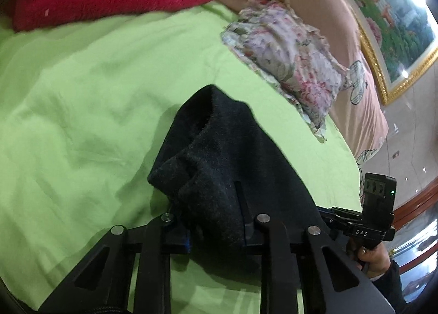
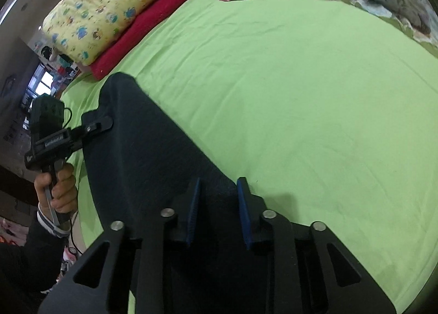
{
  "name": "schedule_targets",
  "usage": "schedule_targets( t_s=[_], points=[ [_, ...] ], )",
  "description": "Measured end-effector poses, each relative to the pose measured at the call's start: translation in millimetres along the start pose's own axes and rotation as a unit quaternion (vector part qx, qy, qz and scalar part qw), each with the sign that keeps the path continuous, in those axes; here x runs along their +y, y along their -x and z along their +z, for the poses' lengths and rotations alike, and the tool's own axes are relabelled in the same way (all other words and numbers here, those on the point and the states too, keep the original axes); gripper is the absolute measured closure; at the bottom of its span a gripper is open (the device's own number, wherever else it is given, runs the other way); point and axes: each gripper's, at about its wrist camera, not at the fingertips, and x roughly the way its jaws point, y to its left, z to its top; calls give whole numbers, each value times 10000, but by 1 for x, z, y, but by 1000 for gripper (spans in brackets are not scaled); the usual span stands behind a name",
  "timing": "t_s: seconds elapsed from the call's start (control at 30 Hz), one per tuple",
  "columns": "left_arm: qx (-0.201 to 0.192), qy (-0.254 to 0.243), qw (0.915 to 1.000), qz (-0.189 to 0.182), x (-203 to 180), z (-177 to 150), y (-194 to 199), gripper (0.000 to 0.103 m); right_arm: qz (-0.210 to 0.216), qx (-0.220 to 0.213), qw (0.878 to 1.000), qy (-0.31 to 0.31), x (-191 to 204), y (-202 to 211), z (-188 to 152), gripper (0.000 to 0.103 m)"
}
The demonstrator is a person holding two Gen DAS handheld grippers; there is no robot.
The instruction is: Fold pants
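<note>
The dark navy fleece pants (image 1: pixel 219 155) hang bunched over my left gripper (image 1: pixel 216 221), whose jaws are closed on the cloth; one finger (image 1: pixel 243 204) shows against it and the other is buried. In the right wrist view the pants (image 2: pixel 153 149) stretch flat between the two tools above the green bed sheet (image 2: pixel 301 108). My right gripper (image 2: pixel 217 193) has its blue-padded fingers (image 2: pixel 242 204) clamped on the pants' edge. The left tool also shows in the right wrist view (image 2: pixel 93 127), gripping the far corner. The right tool shows in the left wrist view (image 1: pixel 364 229), its fingertips hidden behind the cloth.
A red blanket (image 1: pixel 109 2) and a yellow patterned pillow (image 2: pixel 115 4) lie at the head of the bed. A floral quilt (image 1: pixel 290 67) lies bunched along one side. A framed picture (image 1: pixel 397 40) hangs on the wall. Green sheet (image 1: pixel 82 108) spreads around the pants.
</note>
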Motion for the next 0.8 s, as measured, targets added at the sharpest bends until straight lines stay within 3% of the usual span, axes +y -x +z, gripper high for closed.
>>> schedule_targets(
  t_s=[0.2, 0.3, 0.37, 0.53, 0.67, 0.8],
  points=[
    [-519, -267, 9980, -242, -32, -11, 69, 82, -284, -964, 9943, 355, 31, 49, -16, 87],
    [-801, -381, 9956, -297, -45, -20, 104, 82, -705, -1523, 9832, 712, 54, 74, -16, 88],
    [-851, -369, 9954, -253, -46, -23, 113, 82, -857, -1720, 9777, 847, 64, 76, -14, 97],
    [-742, -430, 9962, 175, -24, -23, 93, 82, -898, -1572, 9794, 896, 68, 37, -6, 97],
    [-321, -368, 9976, 484, 8, -17, 55, 81, -1068, -1322, 9819, 839, 64, 3, -8, 97],
    [-212, -454, 9962, 712, 17, -17, 45, 69, -1017, -1386, 9839, 487, 53, 4, -12, 90]
  ],
)
